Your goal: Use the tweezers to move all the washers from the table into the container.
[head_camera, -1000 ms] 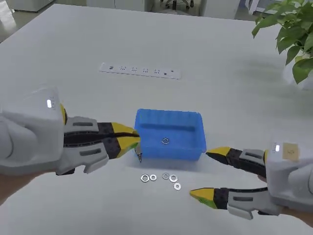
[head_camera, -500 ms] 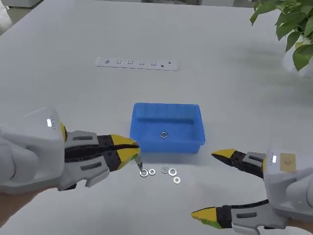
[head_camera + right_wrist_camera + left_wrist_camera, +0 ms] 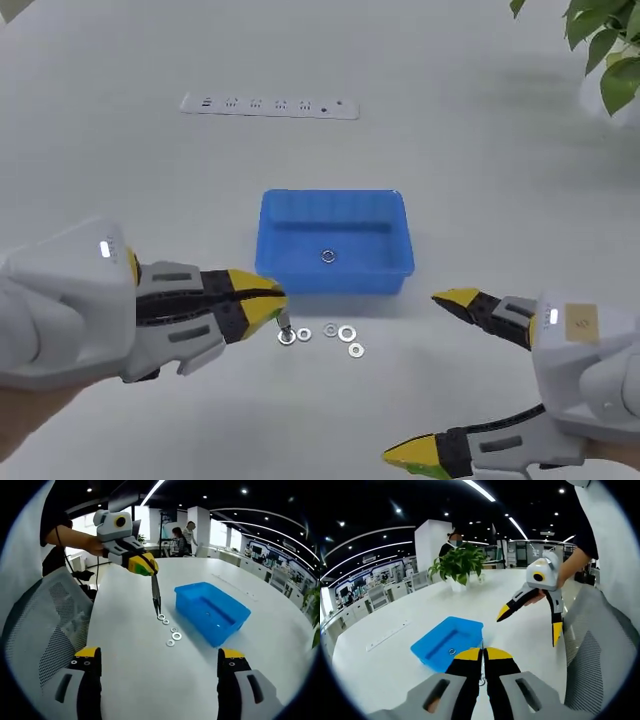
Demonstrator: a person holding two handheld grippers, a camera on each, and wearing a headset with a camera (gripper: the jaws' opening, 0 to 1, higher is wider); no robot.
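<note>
1. The left gripper (image 3: 265, 300) is pressed together on the tweezers (image 3: 283, 325), which point down from its yellow tips.
2. The right gripper (image 3: 430, 378) is spread wide and holds nothing. It hangs off to the right of the work, near the container's corner.
3. Five washers (image 3: 331, 330) lie loose on the surface (image 3: 150, 200), in a short row just in front of the container (image 3: 335, 195). One more lies flat on the blue floor inside it.
4. The tweezers' tip sits at the leftmost washer of the row. I cannot tell whether it has pinched it.
5. Handling, as I judge it: the washers are small, thin, stiff metal rings, very light and slick. They lie flat on a smooth surface (little for a tip to get under).
6. The best hold is probably across the ring's band, one tip through the hole and one outside the rim. A steady squeeze should keep it from flicking away.
7. The container looks like light plastic, so a knock could shift it.
8. A power strip (image 3: 268, 106) lies well beyond it.
</note>
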